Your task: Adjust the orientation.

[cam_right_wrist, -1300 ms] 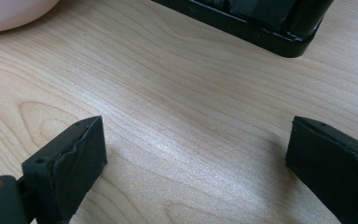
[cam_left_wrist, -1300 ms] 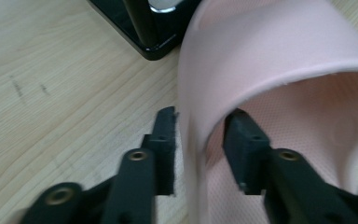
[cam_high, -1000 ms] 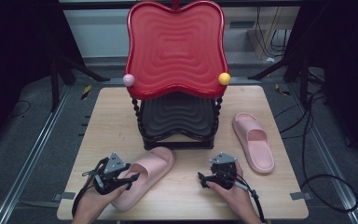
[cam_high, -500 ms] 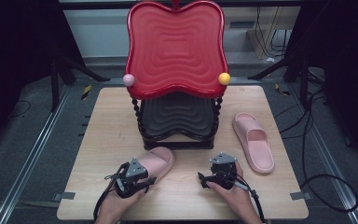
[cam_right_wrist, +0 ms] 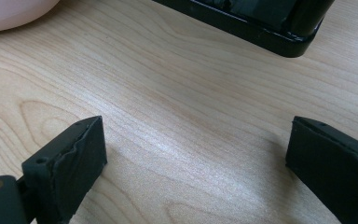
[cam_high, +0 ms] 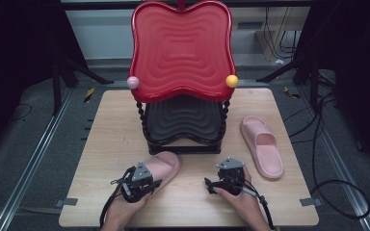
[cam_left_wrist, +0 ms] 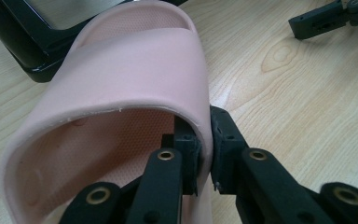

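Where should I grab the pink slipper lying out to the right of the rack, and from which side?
Take the second slipper by its side wall at the open heel, coming from the near end with one jaw inside and one outside. It lies flat, sole down, so only that thin raised rim offers a pinch. The left gripper already pinches the near slipper this way; the open right gripper is free.

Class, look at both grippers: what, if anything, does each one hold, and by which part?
The left gripper pinches the near pink slipper by its side wall near the heel. The right gripper stands open over the table, holding nothing.
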The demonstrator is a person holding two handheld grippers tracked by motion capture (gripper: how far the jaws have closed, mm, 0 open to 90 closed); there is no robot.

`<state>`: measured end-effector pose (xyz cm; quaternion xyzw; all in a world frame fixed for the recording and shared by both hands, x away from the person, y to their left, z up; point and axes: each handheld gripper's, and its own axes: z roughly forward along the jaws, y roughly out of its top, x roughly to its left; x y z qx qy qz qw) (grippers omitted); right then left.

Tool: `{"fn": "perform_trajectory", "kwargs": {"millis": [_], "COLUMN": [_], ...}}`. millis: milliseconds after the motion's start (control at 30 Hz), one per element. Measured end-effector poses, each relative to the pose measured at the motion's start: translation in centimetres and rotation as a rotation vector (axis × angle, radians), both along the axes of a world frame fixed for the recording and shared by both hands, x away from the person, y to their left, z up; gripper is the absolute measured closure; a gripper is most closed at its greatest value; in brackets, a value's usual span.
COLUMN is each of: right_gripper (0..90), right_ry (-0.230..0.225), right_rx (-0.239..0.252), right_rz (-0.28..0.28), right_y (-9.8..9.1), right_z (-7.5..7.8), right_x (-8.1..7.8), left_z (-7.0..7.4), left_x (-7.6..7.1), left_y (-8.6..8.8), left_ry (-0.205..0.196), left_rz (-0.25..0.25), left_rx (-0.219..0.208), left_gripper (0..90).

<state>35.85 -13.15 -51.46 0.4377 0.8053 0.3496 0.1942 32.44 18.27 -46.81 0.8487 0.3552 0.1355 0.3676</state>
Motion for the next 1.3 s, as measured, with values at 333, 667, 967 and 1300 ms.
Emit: {"fn": "perform_trajectory", "kwargs": {"millis": [333,667,967,1300], "right_gripper": [5.3,5.3,5.3,5.2], "right_ry": [-0.001,-0.001,-0.002,-0.006], "right_rx": [0.001,-0.002,-0.001,-0.003], "right_rz": [0.003,0.002,0.003,0.005], "right_y": [0.0,0.0,0.0,0.0], "right_z": [0.0,0.0,0.0,0.0], "right_x": [0.0,0.0,0.0,0.0], "left_z": [2.5,6.6,9.8,12.0], "left_x": [-2.1,-2.4,-0.8,1.5], "left_y": [-0.8,-3.2,-5.6,-7.4], "left_ry": [-0.029,-0.080,-0.131,-0.183], "left_rz": [-0.035,-0.093,-0.099,-0.060], "left_rx": [-0.048,-0.060,-0.073,-0.096], "left_gripper": [84.1,84.3,84.3,84.4]}}
